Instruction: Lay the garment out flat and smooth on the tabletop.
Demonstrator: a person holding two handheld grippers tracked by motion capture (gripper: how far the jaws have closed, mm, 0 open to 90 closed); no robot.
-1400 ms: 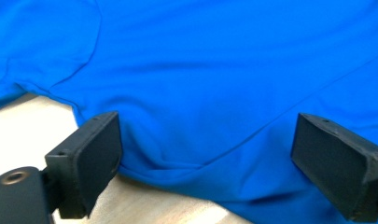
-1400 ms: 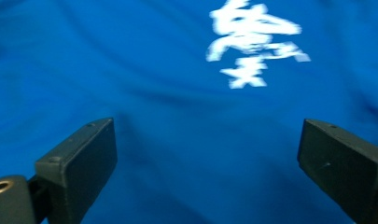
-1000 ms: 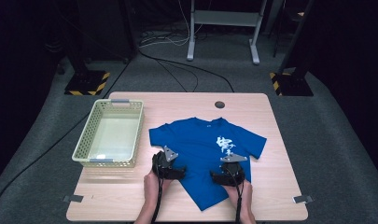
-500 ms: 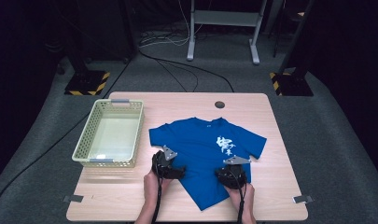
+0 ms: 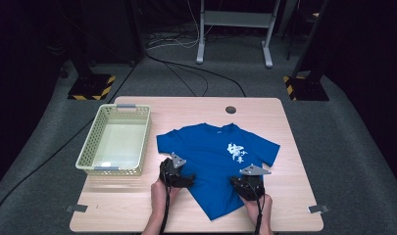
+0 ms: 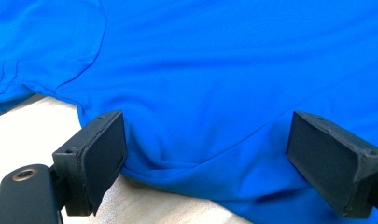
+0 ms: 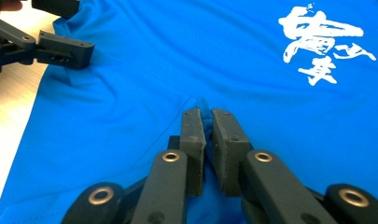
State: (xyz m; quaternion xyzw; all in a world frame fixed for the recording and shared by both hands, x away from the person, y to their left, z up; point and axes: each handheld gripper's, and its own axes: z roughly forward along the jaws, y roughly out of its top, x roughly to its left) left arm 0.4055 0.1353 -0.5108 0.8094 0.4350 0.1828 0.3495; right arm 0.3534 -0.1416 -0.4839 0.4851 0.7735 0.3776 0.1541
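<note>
A blue T-shirt (image 5: 215, 156) with white printed characters lies flat on the wooden table (image 5: 294, 196), its hem toward the person. My left gripper (image 5: 184, 176) is at the shirt's left side edge. In the left gripper view it (image 6: 207, 128) stands open, jaws wide apart, with the rumpled shirt edge (image 6: 214, 70) lying between them untouched. My right gripper (image 5: 245, 183) is at the lower right of the shirt. Its jaws have just been closing, and it (image 7: 206, 113) is shut on a small pinched fold of the blue cloth (image 7: 130, 70). The left gripper (image 7: 67, 28) also appears at the top left of the right gripper view.
A pale green plastic basket (image 5: 146, 142) stands on the table left of the shirt. A round cable hole (image 5: 230, 109) is near the far edge. A metal stand (image 5: 235, 34) and cables are on the floor behind the table.
The right hand has edged slightly toward the table's near right. The left hand and the shirt lie as before.
</note>
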